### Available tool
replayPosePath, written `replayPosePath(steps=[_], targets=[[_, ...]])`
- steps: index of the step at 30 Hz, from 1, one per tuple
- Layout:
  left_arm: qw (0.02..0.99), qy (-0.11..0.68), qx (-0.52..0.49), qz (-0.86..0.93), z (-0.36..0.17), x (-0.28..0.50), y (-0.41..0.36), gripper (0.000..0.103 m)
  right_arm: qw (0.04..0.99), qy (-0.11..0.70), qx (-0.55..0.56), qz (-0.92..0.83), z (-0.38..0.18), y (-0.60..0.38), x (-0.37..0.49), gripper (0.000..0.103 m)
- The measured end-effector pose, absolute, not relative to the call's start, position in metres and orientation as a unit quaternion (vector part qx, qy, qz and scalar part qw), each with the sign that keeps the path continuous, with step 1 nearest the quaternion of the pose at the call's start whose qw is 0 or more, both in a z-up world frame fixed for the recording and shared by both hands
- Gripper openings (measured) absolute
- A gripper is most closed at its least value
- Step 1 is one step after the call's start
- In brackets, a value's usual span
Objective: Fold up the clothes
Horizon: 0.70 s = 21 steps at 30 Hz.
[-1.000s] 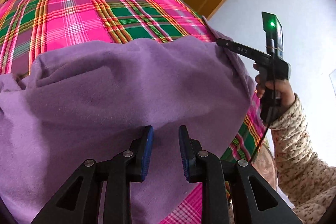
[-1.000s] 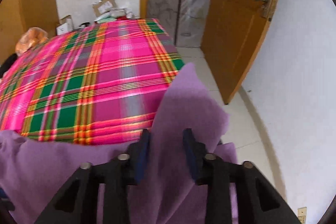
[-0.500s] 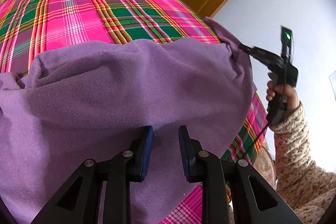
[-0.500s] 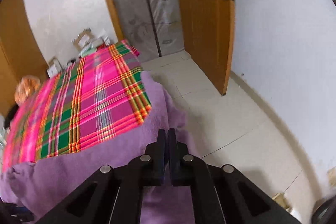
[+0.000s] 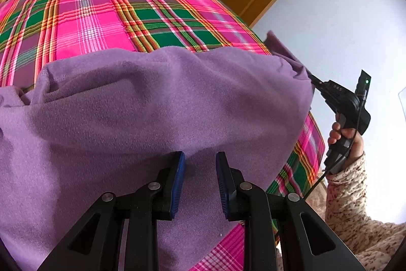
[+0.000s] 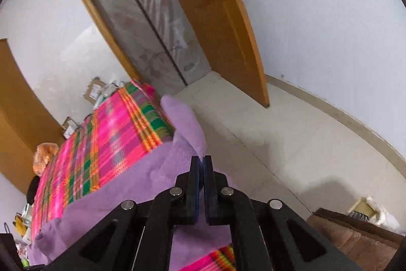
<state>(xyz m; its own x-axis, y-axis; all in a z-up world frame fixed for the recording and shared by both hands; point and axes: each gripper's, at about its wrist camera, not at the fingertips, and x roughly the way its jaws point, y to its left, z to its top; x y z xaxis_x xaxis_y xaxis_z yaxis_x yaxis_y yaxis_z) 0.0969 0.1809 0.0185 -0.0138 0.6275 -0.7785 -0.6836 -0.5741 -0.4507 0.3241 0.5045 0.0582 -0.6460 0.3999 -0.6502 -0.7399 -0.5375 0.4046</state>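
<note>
Left wrist view: purple fleece garment (image 5: pixel 157 103) draped over plaid-covered bed (image 5: pixel 106 14); left gripper (image 5: pixel 200 179) jaws part-spread, fleece between them, grip uncertain; right gripper (image 6: pixel 201 184) pinches a corner, likely tensioning for a fold.

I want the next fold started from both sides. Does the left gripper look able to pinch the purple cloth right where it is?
Probably yes. The left gripper has its jaws apart just over the purple cloth, with nothing between them and the fabric. The right gripper is shut on the cloth's far corner, well clear.
</note>
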Motion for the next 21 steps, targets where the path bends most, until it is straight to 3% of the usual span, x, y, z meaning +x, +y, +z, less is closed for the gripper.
replayPosePath(steps=[5,16,21], targets=[[0.461,0.023,-0.530,0.711,0.018,0.097,0.180,0.026,0.338,0.388,-0.228,0.827,0.043,0.506,0.341,0.003],[0.461,0.018,-0.533,0.709,0.017,0.096,0.182,0.026,0.339,0.370,-0.172,0.848,0.075,0.493,0.356,0.002],[0.463,0.017,-0.533,0.708,0.018,0.097,0.177,0.026,0.352,0.388,-0.190,0.831,0.059,0.494,0.365,0.002]])
